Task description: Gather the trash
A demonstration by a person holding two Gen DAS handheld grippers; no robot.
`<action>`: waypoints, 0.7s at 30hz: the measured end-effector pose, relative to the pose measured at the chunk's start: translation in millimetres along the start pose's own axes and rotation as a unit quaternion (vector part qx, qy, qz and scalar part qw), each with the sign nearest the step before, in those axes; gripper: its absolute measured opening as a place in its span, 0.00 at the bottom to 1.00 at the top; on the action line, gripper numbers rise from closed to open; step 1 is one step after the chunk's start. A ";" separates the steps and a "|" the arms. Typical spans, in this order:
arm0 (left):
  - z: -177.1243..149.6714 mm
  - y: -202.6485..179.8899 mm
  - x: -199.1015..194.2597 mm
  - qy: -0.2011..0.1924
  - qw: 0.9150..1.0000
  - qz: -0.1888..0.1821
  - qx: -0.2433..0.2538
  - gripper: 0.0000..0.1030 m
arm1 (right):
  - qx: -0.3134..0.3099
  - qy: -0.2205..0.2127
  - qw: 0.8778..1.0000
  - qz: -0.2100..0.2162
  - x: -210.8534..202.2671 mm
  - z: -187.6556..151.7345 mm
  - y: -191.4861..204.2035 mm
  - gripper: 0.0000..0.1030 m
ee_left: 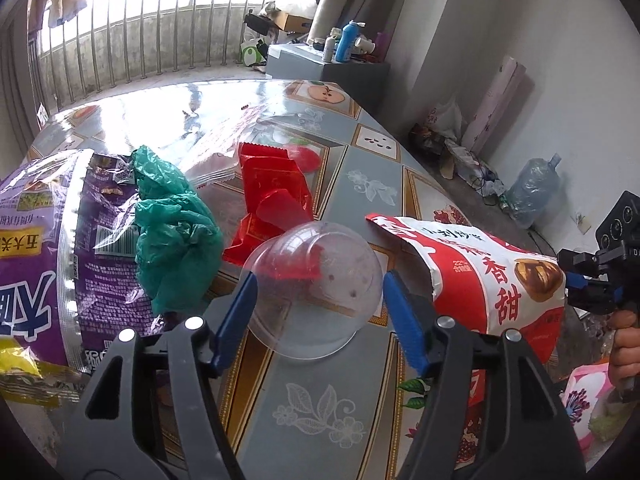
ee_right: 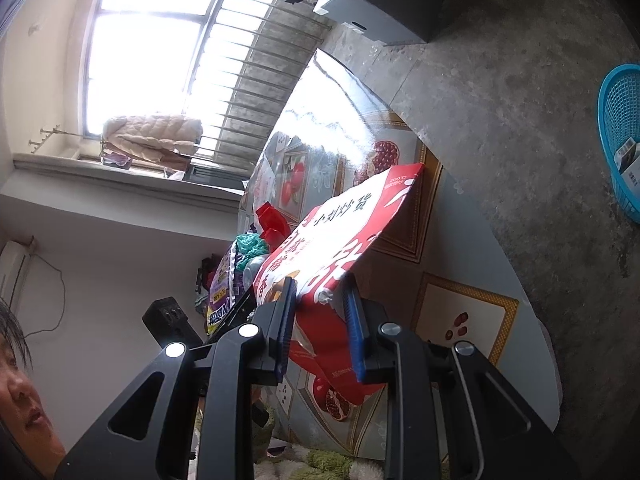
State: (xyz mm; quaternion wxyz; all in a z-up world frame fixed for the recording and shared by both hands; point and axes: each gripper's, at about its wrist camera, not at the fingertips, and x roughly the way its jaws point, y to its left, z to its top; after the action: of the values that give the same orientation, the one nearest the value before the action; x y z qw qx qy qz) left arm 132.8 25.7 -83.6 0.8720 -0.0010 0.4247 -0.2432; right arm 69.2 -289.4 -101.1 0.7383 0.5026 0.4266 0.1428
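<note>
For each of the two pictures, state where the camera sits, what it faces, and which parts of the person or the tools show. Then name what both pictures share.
Left wrist: sits behind the open left gripper, looking down at the clear plastic cup on the table; the right gripper and a hand show.
Right wrist: sits behind the right gripper, rolled sideways, clamping the red-and-white snack bag; a face shows.
Shared: bag, green plastic bag, table.

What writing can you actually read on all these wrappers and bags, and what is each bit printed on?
"香甜": red and white snack bag, seen sideways.
"小刘炒货": same bag, right wrist view.
"200°C": same bag's corner; small print below is blurred.
"五大" then a cut-off character: purple snack bag, upside down.
Purple bag's fine print and barcode: too small.
Red wrapper: unreadable.
</note>
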 end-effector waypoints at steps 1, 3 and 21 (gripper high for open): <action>-0.1 0.6 -0.3 0.001 1.000 -0.001 -0.001 0.59 | 0.002 0.000 1.000 0.001 0.0 -0.5 -0.5 0.23; -2.2 1.1 -3.5 0.008 1.000 -0.003 -0.007 0.59 | 0.004 0.001 1.000 0.000 0.1 0.1 -0.4 0.23; -48.6 8.4 -39.7 0.049 0.998 0.001 -0.042 0.64 | 0.009 0.011 1.000 -0.008 -1.9 -6.6 6.6 0.27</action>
State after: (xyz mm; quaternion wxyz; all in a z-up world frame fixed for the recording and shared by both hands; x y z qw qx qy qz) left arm 79.6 60.0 -87.0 0.8499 -0.0248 0.4763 -0.2239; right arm 64.4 -283.6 -95.4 0.7298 0.5044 0.4401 0.1388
